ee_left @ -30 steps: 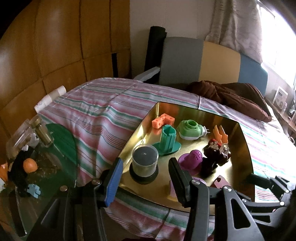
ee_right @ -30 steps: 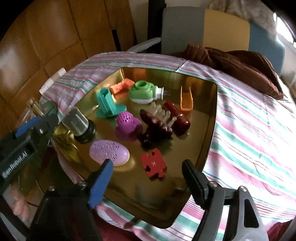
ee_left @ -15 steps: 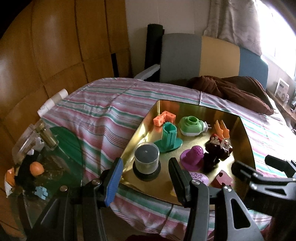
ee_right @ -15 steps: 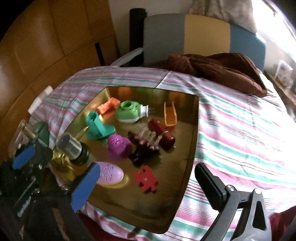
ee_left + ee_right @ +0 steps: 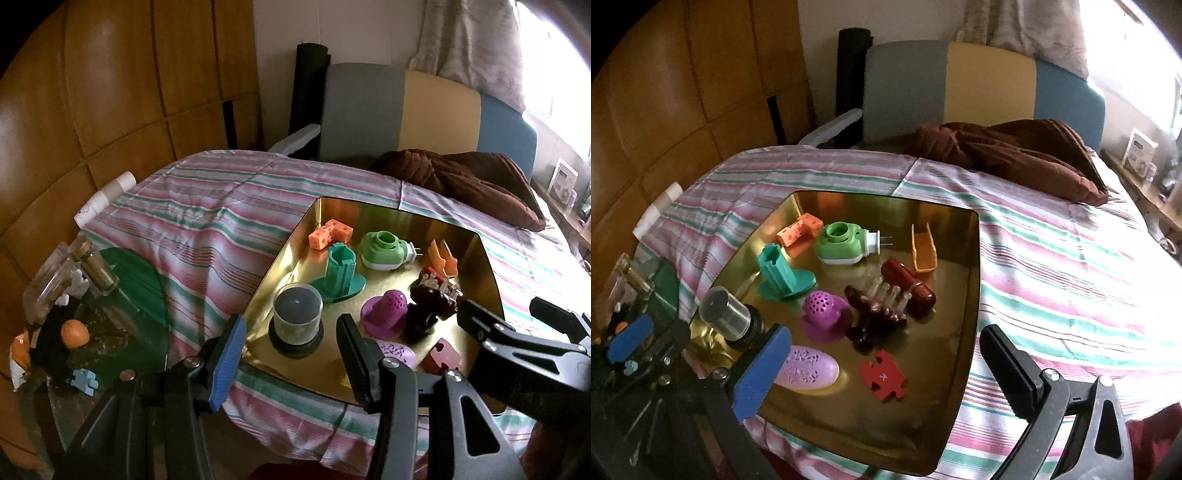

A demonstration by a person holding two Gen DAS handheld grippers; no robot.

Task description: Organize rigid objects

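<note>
A gold tray (image 5: 487, 258) (image 5: 971, 258) lies on a striped cloth and holds several small objects: a clear-capped black cylinder (image 5: 297, 319) (image 5: 729, 319), a teal holder (image 5: 341, 269) (image 5: 779, 275), an orange block (image 5: 330, 234) (image 5: 799, 230), a green plug-in (image 5: 382, 249) (image 5: 842, 243), a purple perforated cap (image 5: 388, 310) (image 5: 823, 312), a dark brown piece (image 5: 875, 319), a pink oval (image 5: 807, 367) and a red puzzle piece (image 5: 884, 376). My left gripper (image 5: 291, 360) is open and empty, held back before the tray's near left edge. My right gripper (image 5: 886, 371) is open and empty over the tray's near edge.
A glass side table (image 5: 122, 321) at the left carries a jar (image 5: 92, 266), an orange ball (image 5: 75, 332) and a blue puzzle piece (image 5: 85, 380). A brown cushion (image 5: 1015, 155) lies at the far side. A chair (image 5: 945, 81) stands behind. Striped cloth (image 5: 1071, 280) stretches right of the tray.
Both grippers have drawn back and up from the tray, so it looks smaller and farther. The right gripper's fingers have spread wider. The objects in the tray have not moved.
</note>
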